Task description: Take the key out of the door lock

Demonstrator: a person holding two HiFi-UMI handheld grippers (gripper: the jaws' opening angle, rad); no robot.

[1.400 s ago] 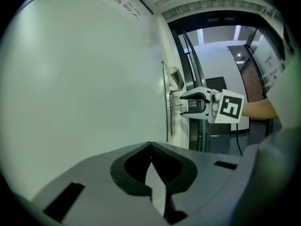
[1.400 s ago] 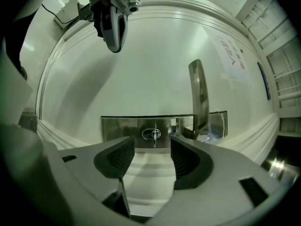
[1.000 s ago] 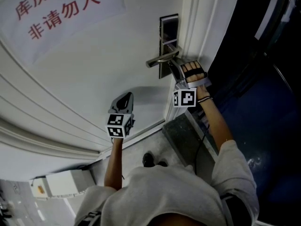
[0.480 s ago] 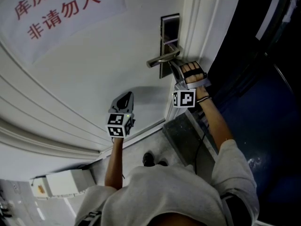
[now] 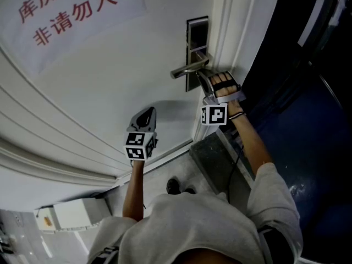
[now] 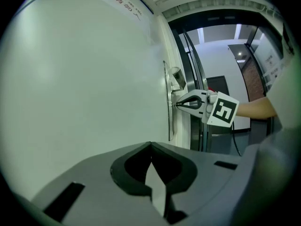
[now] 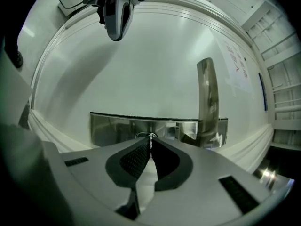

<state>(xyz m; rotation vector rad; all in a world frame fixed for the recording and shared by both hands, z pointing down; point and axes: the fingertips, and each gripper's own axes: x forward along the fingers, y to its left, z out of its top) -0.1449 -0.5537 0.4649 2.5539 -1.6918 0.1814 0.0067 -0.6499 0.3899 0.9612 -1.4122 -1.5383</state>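
We take the white panelled door [image 5: 110, 81] as the bearing surface. Straight ahead of the right gripper [image 7: 150, 146] a steel lock plate [image 7: 113, 128] is fixed to the door. The key [image 7: 150, 137] shows as a thin sliver at that plate, pinched between the gripper's tips. The lever handle [image 7: 208, 93] stands out from the plate just beside those tips. Well beyond the left gripper [image 5: 147, 112], a paper sign [image 5: 66, 10] with red characters lies flat on the door.

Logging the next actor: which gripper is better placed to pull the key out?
Right. The right gripper is shut on the key at the lock plate; the left gripper hangs shut, away from it.
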